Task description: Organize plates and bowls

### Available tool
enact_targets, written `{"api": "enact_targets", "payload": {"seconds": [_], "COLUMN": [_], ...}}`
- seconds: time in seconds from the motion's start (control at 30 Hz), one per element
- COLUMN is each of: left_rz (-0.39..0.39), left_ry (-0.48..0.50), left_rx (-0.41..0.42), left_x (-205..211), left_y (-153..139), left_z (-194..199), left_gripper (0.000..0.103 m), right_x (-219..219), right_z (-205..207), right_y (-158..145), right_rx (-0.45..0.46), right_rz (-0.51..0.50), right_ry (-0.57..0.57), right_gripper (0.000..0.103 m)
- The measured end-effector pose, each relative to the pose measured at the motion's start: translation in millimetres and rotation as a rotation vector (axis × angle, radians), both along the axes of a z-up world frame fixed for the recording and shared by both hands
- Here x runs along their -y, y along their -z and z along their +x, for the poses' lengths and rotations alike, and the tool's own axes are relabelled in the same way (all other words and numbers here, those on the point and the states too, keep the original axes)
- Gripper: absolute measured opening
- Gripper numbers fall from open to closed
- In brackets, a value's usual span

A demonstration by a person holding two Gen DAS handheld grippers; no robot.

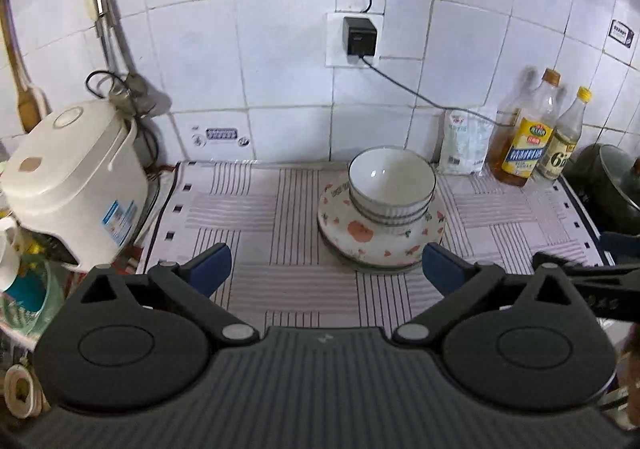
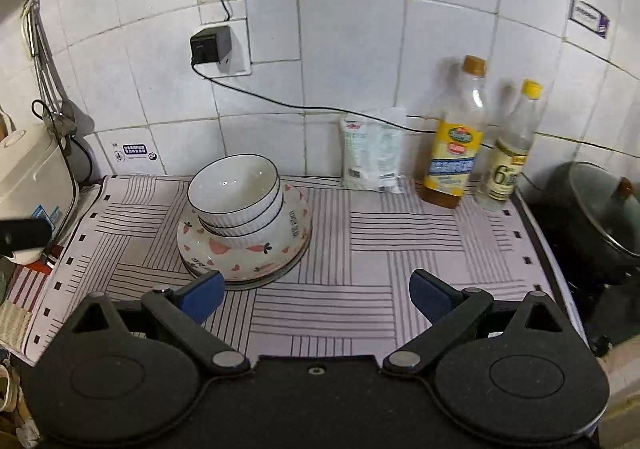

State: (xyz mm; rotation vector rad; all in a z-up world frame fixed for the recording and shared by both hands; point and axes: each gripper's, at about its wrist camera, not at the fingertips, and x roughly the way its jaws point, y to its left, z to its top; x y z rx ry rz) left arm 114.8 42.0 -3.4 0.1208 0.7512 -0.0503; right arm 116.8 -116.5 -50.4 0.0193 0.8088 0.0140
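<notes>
A stack stands on the striped mat: two white ribbed bowls [image 1: 391, 189] nested on carrot-patterned plates [image 1: 360, 237]. The same bowls [image 2: 236, 197] and plates [image 2: 248, 253] show in the right wrist view. My left gripper [image 1: 326, 269] is open and empty, just in front of the stack, its right fingertip near the plate rim. My right gripper [image 2: 316, 295] is open and empty, to the right front of the stack, its left fingertip close to the plate edge.
A white rice cooker [image 1: 72, 185] stands at the mat's left. Two bottles [image 2: 456, 137] and a white bag [image 2: 372, 149] line the tiled wall at the right. A dark pot [image 2: 600, 209] sits on the stove far right. A cable [image 2: 300, 105] runs along the wall.
</notes>
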Motion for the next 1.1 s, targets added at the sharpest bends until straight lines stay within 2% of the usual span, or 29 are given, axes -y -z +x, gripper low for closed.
{"api": "enact_targets", "payload": {"seconds": [0.13, 0.3, 0.4, 0.7, 1.1], "left_rz": [0.011, 0.022, 0.016, 0.045, 0.051], "left_ry": [-0.001, 0.025, 0.033, 0.026, -0.011], "left_rx": [0.01, -0.006, -0.016, 0.005, 0.003], "left_x": [1, 4, 5, 10, 4], "left_y": [-8, -14, -15, -22, -16], "left_z": [-19, -37, -46, -70, -90], "left_gripper": [0.103, 0.103, 0.103, 0.103, 0.103], "right_x": [1, -6, -4, -5, -10], "right_z": [-22, -47, -58, -82, -106], "right_y": [-20, -39, -46, -49, -52], "right_rx": [0.019, 0.061, 0.076, 0.093, 0.131], "right_rz": [-0.016, -0.091, -0.083, -0.092, -0.105], "right_ry": [0.012, 0.014, 0.018, 0.017, 0.029], "right_gripper": [0.1, 0.101, 0.101, 0.101, 0.101]}}
